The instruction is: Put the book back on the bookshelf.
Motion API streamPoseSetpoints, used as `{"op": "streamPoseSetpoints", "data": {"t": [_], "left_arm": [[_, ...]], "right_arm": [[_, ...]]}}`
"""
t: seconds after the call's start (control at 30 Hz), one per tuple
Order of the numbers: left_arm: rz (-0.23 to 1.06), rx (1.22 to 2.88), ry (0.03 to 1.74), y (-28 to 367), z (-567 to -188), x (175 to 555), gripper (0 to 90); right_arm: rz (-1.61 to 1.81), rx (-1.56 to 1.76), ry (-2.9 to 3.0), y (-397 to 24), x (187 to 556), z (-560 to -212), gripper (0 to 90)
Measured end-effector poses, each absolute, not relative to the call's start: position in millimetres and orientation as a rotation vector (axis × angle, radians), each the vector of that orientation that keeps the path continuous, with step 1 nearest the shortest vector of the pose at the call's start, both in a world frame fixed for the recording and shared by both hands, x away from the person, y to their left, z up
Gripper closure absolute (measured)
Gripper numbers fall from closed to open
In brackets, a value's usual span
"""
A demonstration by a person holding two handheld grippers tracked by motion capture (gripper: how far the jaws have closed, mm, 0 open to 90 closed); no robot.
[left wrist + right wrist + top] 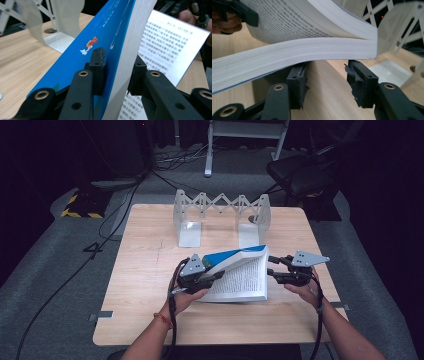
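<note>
Holding an open book (242, 272) above the wooden table (145, 270).
Left gripper (117, 72) is clamping its blue cover and pages; right gripper (325, 75) is waiting with spread jaws under the page block (white folding rack (220, 210) standing behind, dark room around).

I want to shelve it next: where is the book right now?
In the high view the book sits at the table's near centre, between the left gripper and right gripper, before the bookend rack.

Book (117, 32) top cut off by frame edge above left gripper (116, 72); page text beyond it too small to read. Book's far end cut off left of right gripper (325, 75); rack behind blurred.
</note>
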State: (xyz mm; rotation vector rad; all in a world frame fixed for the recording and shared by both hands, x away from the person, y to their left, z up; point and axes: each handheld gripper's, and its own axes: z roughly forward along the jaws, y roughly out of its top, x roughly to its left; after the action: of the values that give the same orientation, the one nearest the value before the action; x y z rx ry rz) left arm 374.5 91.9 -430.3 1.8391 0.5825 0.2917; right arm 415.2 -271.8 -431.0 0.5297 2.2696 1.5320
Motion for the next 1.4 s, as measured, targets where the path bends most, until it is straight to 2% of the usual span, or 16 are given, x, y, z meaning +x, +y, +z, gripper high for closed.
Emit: {"op": "streamPoseSetpoints", "data": {"t": [0.23, 0.63, 0.73, 0.87, 0.97, 1.03, 1.07, 1.1, 1.13, 1.17, 1.3, 1.4], "left_arm": [[0.313, 1.803, 0.613, 111, -430, 368, 71.0], [0.344, 1.768, 0.650, 134, -430, 362, 69.1], [0.405, 1.826, 0.628, 127, -428, 358, 61.5], [0.476, 1.837, 0.639, 126, -428, 358, 56.4], [0.503, 1.837, 0.699, 130, -430, 362, 44.7], [0.513, 1.847, 0.715, 130, -433, 365, 44.1], [0.495, 1.873, 0.719, 130, -435, 370, 44.3], [0.495, 1.873, 0.719, 130, -435, 370, 54.3], [0.469, 1.872, 0.695, 130, -438, 373, 54.3], [0.458, 1.873, 0.690, 130, -438, 375, 64.3], [0.408, 1.862, 0.685, 133, -439, 379, 69.7], [0.284, 1.777, 0.716, 137, -444, 382, 72.9]], "right_arm": [[1.581, 0.492, 2.212, -245, 412, -406, 50.7], [1.611, 0.355, 2.190, -188, 408, -384, 50.7], [1.620, 0.356, 2.180, -177, 410, -380, 50.7], [1.616, 0.347, 2.189, -164, 410, -380, 50.7], [1.589, 0.332, 2.211, -155, 408, -384, 50.6], [1.583, 0.323, 2.227, -150, 407, -387, 50.2], [1.582, 0.322, 2.241, -147, 408, -389, 49.5], [1.582, 0.322, 2.241, -147, 408, -389, 49.5], [1.560, 0.322, 2.257, -143, 410, -393, 48.5], [1.568, 0.325, 2.254, -142, 411, -394, 48.3], [1.589, 0.336, 2.251, -143, 412, -395, 46.7], [1.580, 0.331, 2.246, -146, 411, -395, 46.1]]}}
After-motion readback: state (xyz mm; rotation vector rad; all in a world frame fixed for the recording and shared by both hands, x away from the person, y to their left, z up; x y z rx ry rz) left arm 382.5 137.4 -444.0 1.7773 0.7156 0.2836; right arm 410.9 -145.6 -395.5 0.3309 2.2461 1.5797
